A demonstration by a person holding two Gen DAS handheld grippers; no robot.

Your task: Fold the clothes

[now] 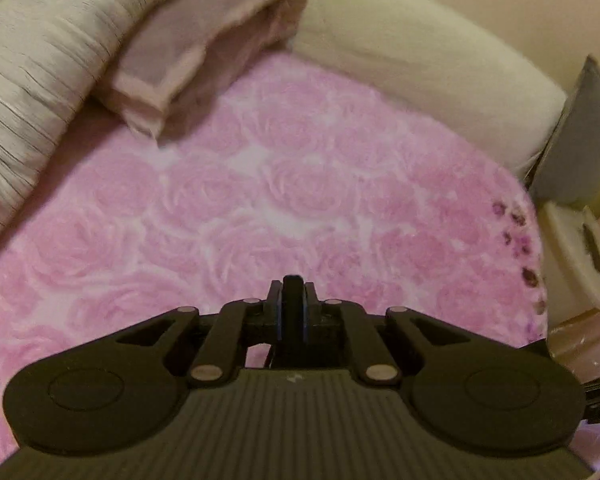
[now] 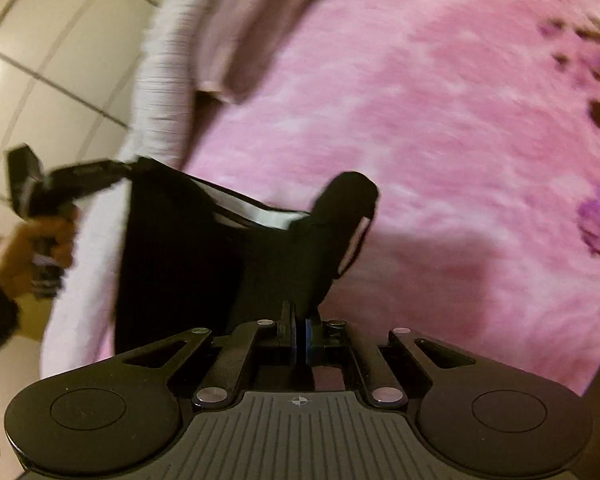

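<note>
The black garment is hanging in the air above the pink rose-patterned blanket on the bed, stretched between the 2 tongs. It is sagging in the middle and showing a white lining or inner layer along its upper edge, so it is looking soft, limp and light, likely to droop wherever it is not being supported. One corner is curling up and over near the right tongs, whose jaws are pressed together on the cloth's edge.

The left tongs, held in a hand, are appearing in the right wrist view to be pinching the opposite corner; in the left wrist view the left tongs are closed around something dark, probably that same fabric.

Holding by corners or hems is seeming best, since a mid-panel grip would be bunching it. Farther off, a folded pinkish cloth is resting against a pale ribbed bolster.
</note>
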